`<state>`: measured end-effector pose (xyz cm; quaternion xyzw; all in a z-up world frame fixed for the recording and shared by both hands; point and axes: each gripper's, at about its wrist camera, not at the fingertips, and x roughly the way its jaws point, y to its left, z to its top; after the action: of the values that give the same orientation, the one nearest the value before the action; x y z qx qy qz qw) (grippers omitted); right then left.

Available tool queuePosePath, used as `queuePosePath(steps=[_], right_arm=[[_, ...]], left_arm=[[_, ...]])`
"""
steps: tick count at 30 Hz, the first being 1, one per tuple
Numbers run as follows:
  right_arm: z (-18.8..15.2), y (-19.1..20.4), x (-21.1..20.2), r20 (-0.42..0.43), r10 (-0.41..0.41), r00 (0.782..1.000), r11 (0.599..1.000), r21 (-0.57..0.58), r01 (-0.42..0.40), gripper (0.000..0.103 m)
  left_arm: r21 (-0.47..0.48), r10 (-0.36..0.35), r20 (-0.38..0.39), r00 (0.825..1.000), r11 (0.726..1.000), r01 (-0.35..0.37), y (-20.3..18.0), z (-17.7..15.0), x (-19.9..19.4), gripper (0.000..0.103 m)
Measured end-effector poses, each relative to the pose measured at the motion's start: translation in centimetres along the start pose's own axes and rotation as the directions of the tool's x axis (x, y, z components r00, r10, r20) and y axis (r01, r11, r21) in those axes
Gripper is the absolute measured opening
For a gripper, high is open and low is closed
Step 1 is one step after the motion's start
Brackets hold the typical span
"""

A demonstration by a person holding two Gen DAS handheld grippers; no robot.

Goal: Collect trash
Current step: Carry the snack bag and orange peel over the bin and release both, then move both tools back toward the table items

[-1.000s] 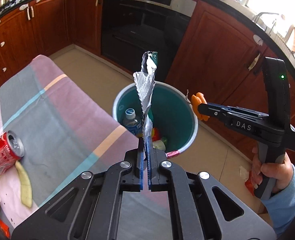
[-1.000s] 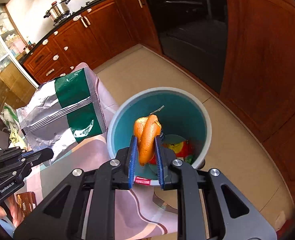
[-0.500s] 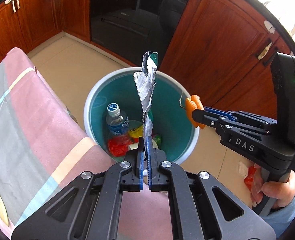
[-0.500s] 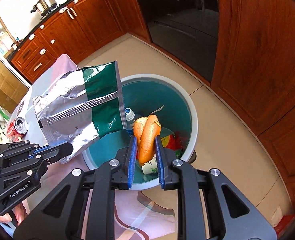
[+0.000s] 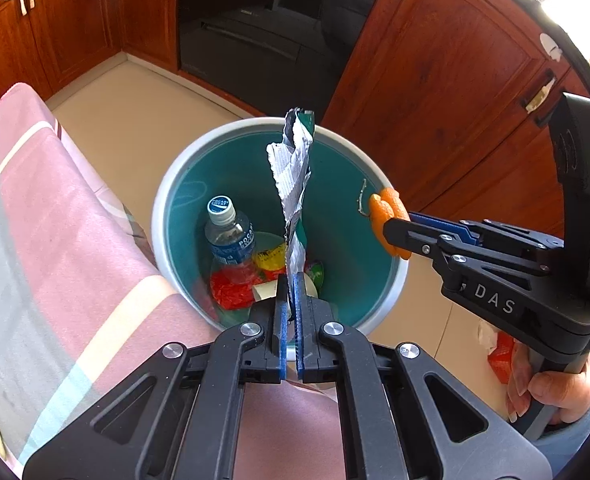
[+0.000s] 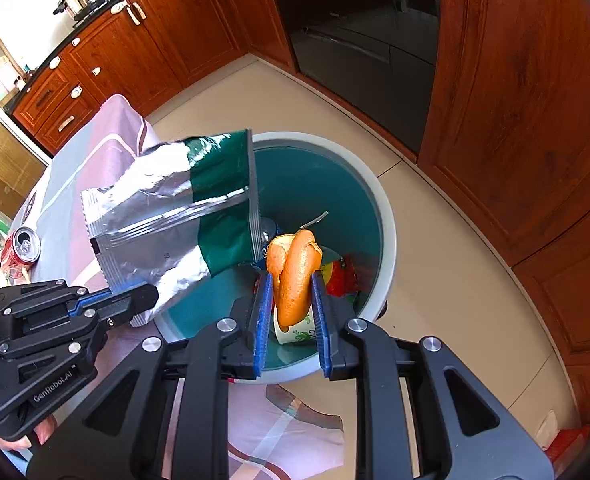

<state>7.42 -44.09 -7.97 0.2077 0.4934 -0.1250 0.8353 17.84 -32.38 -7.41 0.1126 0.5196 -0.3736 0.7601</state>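
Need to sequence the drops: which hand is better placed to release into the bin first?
Right, probably. The right gripper holds the orange peel over the bin opening; the left gripper's foil bag partly overhangs the rim.

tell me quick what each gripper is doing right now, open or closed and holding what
Left gripper: closed on the foil bag, over the bin.
Right gripper: closed on the orange peel, over the bin.

The foil bag (image 6: 167,224) hides most of the water bottle (image 6: 266,227); the paper cup (image 6: 295,330) sits partly behind the orange peel (image 6: 295,276).
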Motion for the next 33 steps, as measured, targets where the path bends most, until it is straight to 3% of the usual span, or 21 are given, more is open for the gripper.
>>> queuePosePath(steps=[12, 13, 14, 15, 17, 18, 19, 23, 29, 33], right_arm=[[0.0, -0.4, 1.2, -0.029, -0.014, 0.999, 1.000, 0.015, 0.015, 0.025], [0.0, -0.4, 1.2, -0.026, -0.015, 1.000, 1.000, 0.014, 0.015, 0.036], [0.0, -0.5, 1.1, -0.026, -0.017, 1.000, 1.000, 0.016, 0.017, 0.058], [0.0, -0.5, 1.0, -0.019, -0.020, 1.000, 1.000, 0.018, 0.020, 0.066], [0.1, -0.3, 0.3, 0.014, -0.035, 0.999, 0.999, 0.014, 0.035, 0.076], [0.1, -0.2, 0.0, 0.019, -0.042, 0.999, 0.999, 0.011, 0.041, 0.077], [0.2, -0.2, -0.2, 0.021, -0.061, 0.998, 0.998, 0.015, 0.061, 0.079], [0.2, -0.5, -0.9, 0.020, -0.052, 0.998, 0.998, 0.042, 0.052, 0.090], [-0.3, 0.1, -2.3, 0.014, -0.084, 0.996, 0.996, 0.039, 0.084, 0.093], [-0.8, 0.8, -3.6, 0.020, -0.104, 0.994, 0.994, 0.028, 0.104, 0.093]], left_arm=[[-0.015, 0.008, -0.013, 1.000, 1.000, -0.008, 0.3, 0.4, 0.9, 0.004], [-0.014, 0.011, -0.011, 1.000, 1.000, -0.011, 0.2, 0.4, 0.8, 0.005], [-0.013, 0.012, -0.009, 1.000, 1.000, -0.012, 0.1, 0.4, 0.7, 0.005], [-0.012, 0.016, -0.008, 1.000, 1.000, -0.016, 0.1, 0.4, 0.5, 0.007], [-0.011, 0.036, -0.004, 0.999, 0.999, -0.036, 0.0, 0.3, 0.1, 0.027], [-0.014, 0.059, 0.008, 0.998, 0.998, -0.059, 0.1, 0.3, -0.2, 0.047], [-0.019, 0.084, 0.031, 0.996, 0.996, -0.083, 0.2, 0.3, -0.7, 0.060], [-0.046, 0.089, 0.059, 0.994, 0.995, -0.086, 0.7, 0.1, -2.0, 0.072], [-0.070, 0.087, 0.061, 0.994, 0.994, -0.082, 1.3, -0.7, -3.8, 0.079], [-0.082, 0.083, 0.077, 0.994, 0.994, -0.077, 1.6, -1.6, -5.2, 0.089]])
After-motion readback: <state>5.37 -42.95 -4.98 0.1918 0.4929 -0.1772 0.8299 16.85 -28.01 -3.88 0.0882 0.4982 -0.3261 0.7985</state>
